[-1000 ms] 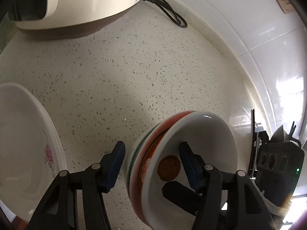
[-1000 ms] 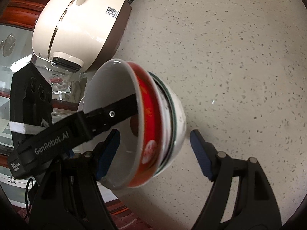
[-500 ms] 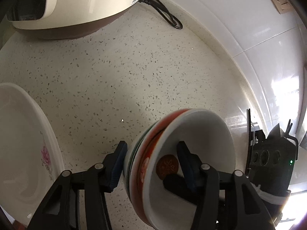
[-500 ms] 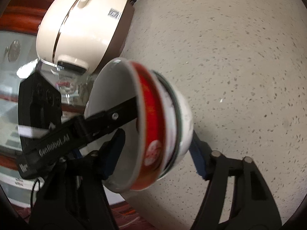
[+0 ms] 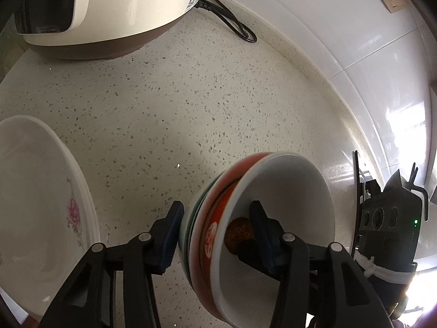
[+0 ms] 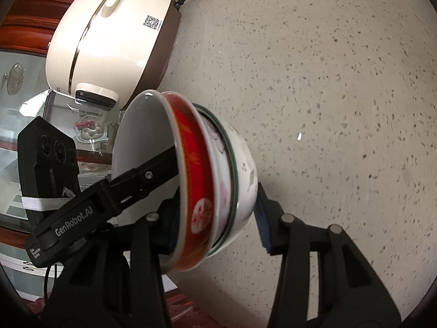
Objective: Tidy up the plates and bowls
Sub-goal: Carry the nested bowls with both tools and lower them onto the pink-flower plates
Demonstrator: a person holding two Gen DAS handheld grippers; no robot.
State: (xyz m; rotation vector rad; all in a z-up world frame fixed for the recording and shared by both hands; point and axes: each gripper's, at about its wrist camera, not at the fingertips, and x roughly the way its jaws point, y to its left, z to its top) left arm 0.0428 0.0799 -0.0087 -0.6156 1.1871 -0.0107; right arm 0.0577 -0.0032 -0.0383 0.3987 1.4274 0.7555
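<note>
Both grippers had been closing on one tilted stack of bowls (image 5: 262,235). The left gripper (image 5: 215,235) clamped it, one pad outside, one inside; the right gripper (image 6: 215,218) did likewise, its inner pad hidden. Lower centre, the stack showed a white inside, a red band and a green-rimmed outer bowl. A floral plate (image 5: 41,205) was cut off at left; beyond, the speckled counter (image 5: 169,104) and a rice cooker (image 6: 114,35).

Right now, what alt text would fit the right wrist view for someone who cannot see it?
A tilted stack of nested bowls is clamped between the right tool's fingers, whose jaws have just been closing, while the left tool grips its rim. Behind, a cream rice cooker sits on the speckled counter.
</note>
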